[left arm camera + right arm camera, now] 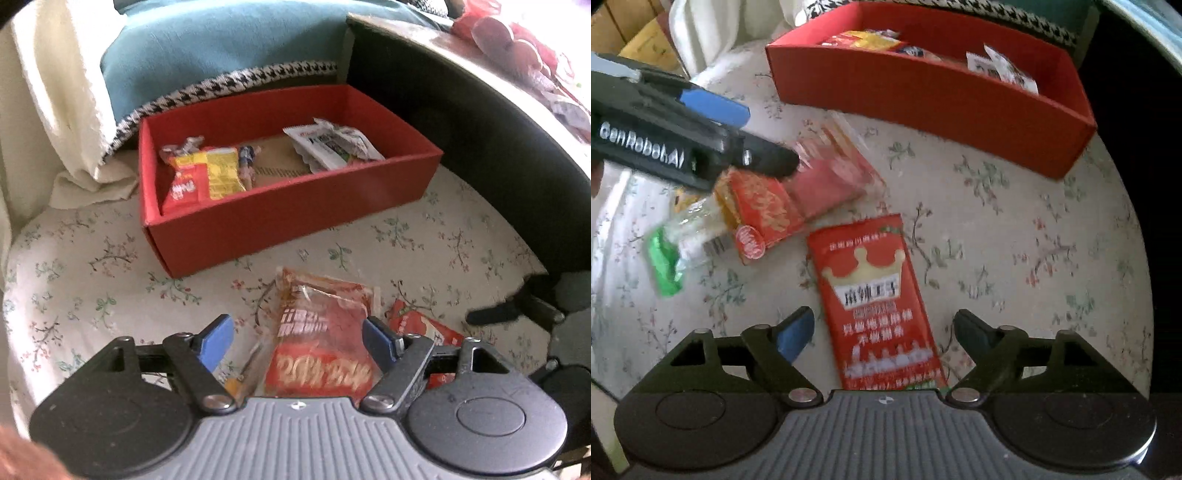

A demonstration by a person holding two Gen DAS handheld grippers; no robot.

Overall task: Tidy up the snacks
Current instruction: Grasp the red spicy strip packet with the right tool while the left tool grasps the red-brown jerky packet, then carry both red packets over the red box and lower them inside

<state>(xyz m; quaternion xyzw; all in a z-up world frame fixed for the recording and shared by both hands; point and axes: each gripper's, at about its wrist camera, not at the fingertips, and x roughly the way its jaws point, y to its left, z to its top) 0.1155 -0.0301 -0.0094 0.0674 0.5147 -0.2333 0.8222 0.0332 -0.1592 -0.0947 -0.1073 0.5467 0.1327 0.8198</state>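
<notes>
A red box [295,214] on the floral cloth holds a red-and-yellow snack packet [203,173] at its left and a white packet [332,146] at its right. My left gripper [299,332] is open, its blue fingers either side of a clear red snack bag [321,332] lying on the cloth. My right gripper [884,328] is open over a red crown-printed packet [879,295]. The left gripper [713,140] shows in the right wrist view above the clear red bag [798,195]. The red box also shows there [934,99].
A green-and-clear packet [672,251] lies at the left. A dark table side [480,147] stands right of the box, with red bags [517,48] on top. A teal cushion [221,48] and a white cloth [62,110] lie behind the box.
</notes>
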